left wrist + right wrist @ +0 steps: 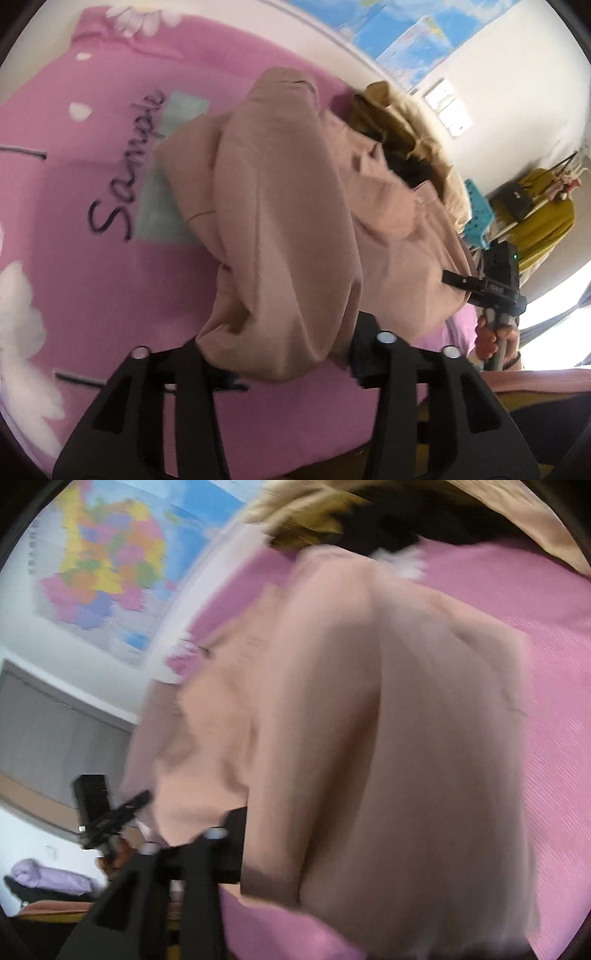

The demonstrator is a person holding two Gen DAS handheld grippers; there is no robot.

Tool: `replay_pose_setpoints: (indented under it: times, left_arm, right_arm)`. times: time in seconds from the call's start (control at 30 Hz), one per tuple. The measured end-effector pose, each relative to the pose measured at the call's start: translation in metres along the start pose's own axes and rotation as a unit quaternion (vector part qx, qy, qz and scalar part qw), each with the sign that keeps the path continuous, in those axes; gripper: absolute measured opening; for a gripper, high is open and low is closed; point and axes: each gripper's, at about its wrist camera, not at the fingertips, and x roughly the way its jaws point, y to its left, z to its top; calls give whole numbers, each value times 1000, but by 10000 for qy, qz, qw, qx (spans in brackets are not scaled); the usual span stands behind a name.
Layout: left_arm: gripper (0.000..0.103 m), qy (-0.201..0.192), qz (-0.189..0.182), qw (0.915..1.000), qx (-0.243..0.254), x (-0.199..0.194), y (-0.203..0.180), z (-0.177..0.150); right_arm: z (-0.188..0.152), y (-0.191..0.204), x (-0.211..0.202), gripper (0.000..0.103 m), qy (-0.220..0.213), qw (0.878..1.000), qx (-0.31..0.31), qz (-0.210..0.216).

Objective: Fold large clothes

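In the left wrist view, a pink bedsheet (92, 288) fills the left side. The beige garment (280, 229) hangs bunched in the centre, its lower edge between the left gripper's (280, 365) half-apart jaws. At right, the right gripper (476, 286) meets the cloth; I cannot tell its jaws. A loose hold could drop the edge.

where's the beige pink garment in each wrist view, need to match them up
Left wrist view: the beige pink garment fills the middle of the picture, bunched, its lower edge between the left gripper fingers.
Right wrist view: it fills the middle and right, blurred, running down past the right gripper.
Shared landmark: the pink sheet under the garment; the wall map also shows in both.
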Motion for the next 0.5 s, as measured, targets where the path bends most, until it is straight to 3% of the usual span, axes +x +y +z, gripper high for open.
replay_pose_setpoints:
  times: [0.03, 0.1, 0.17, 0.23, 0.3, 0.37, 0.4, 0.5]
  left_arm:
    - [47, -141, 87, 9998, 63, -8, -1, 1]
    - [67, -455, 219, 9985, 226, -26, -6, 5]
    - [81, -1033, 305, 9926, 567, -58, -14, 8]
    - [85, -1348, 421, 9858, 909, -75, -26, 15]
    - [92, -1387, 663, 9810, 1184, -74, -41, 27]
    - [92, -1284, 897, 9776, 1404, -62, -49, 38]
    - [92, -1206, 947, 9774, 1458, -52, -50, 44]
    - [92, -811, 1290, 9766, 1515, -15, -45, 61]
  right_arm:
    - [-1, 0, -6, 42, 6, 10000, -37, 36]
    - [-2, 3, -20, 54, 2, 9998, -203, -80]
    - [-4, 6, -41, 59, 17, 9983, -422, -404]
    - [-9, 3, -58, 60, -2, 9968, -475, -638]
    - [-12, -3, -76, 65, -161, 9941, -456, -971]
    - [-10, -1, -91, 80, -493, 9842, -604, -1591]
    - [-6, 2, -98, 81, -723, 9786, -661, -1810]
    - [6, 10, -104, 81, -1056, 9766, -927, -1630]
